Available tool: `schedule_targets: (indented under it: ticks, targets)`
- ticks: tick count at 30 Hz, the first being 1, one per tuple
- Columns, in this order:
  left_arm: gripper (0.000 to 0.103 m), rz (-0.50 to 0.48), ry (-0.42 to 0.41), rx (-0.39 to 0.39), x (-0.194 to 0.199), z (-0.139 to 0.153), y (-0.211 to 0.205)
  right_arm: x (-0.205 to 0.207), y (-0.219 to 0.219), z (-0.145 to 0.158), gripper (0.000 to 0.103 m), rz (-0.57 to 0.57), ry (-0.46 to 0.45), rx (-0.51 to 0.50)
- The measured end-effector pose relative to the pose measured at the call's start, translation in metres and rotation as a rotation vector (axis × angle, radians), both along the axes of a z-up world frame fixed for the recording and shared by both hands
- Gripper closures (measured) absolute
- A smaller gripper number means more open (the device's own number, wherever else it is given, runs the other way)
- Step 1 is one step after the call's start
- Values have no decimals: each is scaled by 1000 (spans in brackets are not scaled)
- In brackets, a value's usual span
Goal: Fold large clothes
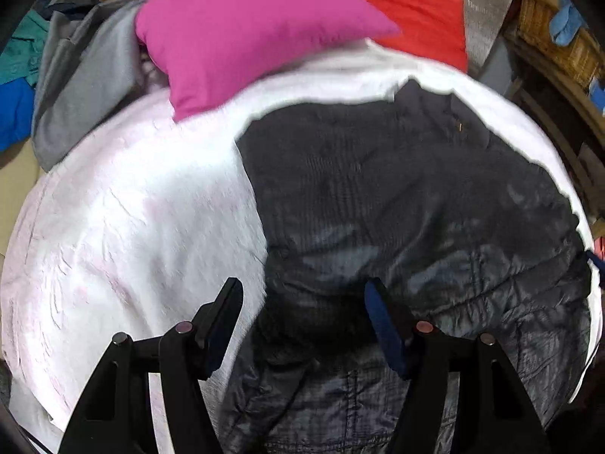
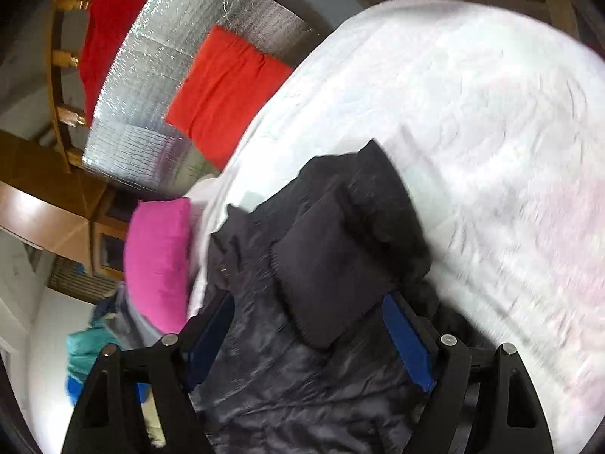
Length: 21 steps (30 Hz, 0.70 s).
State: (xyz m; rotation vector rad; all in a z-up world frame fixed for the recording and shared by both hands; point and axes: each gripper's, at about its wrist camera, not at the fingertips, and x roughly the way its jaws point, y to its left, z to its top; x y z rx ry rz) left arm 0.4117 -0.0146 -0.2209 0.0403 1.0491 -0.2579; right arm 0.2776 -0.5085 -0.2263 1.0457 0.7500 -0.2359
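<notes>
Hovering wide open, left gripper [image 1: 304,295] and right gripper [image 2: 308,310] straddle the dark jacket [image 1: 416,196], gripping nothing.

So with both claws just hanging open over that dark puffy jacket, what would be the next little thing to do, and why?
Probably lower the right claw and close it on the ribbed cuff lying between its open fingers. The black jacket lies spread on the white blanket, and the left claw is also open, holding nothing.
</notes>
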Motion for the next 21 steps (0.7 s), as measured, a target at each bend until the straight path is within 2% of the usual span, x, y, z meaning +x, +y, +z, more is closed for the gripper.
schedule_targets:
  ticks: [2, 4, 6, 9, 11, 13, 14, 15, 16, 17, 18, 19, 21]
  targets:
    - [35, 21, -20, -49, 2, 7, 9, -3, -15, -1, 20, -73, 23, -42]
    - [34, 52, -24, -101, 6, 10, 19, 0, -26, -2, 20, -91, 34, -69]
    - [30, 76, -7, -121, 12, 6, 24, 10, -36, -9, 20, -56, 57, -96]
    - [28, 95, 70, -165, 28, -11, 24, 27, -34, -26, 20, 24, 102, -66]
    - [28, 103, 126, -223, 35, -23, 24, 40, -22, -41, 20, 103, 142, -40]
    - [28, 105, 181, -287, 41, -35, 23, 44, -9, -43, 20, 144, 167, -87]
    - [28, 109, 197, -309, 42, -39, 23, 46, 0, -39, 29, 160, 177, -163]
    - [28, 114, 217, -336, 44, -44, 22, 51, 5, -38, 45, 181, 179, -208]
    - [41, 117, 220, -351, 44, -45, 21, 51, 9, -33, 51, 193, 171, -244]
    - [51, 122, 218, -371, 43, -45, 20, 51, 12, -28, 62, 192, 165, -269]
    - [53, 127, 211, -367, 42, -44, 19, 46, 11, -22, 70, 187, 149, -294]
    - [57, 128, 186, -349, 41, -39, 16, 40, 12, -12, 71, 176, 108, -310]
    - [58, 120, 172, -330, 40, -35, 13, 32, 9, -3, 71, 159, 56, -290]
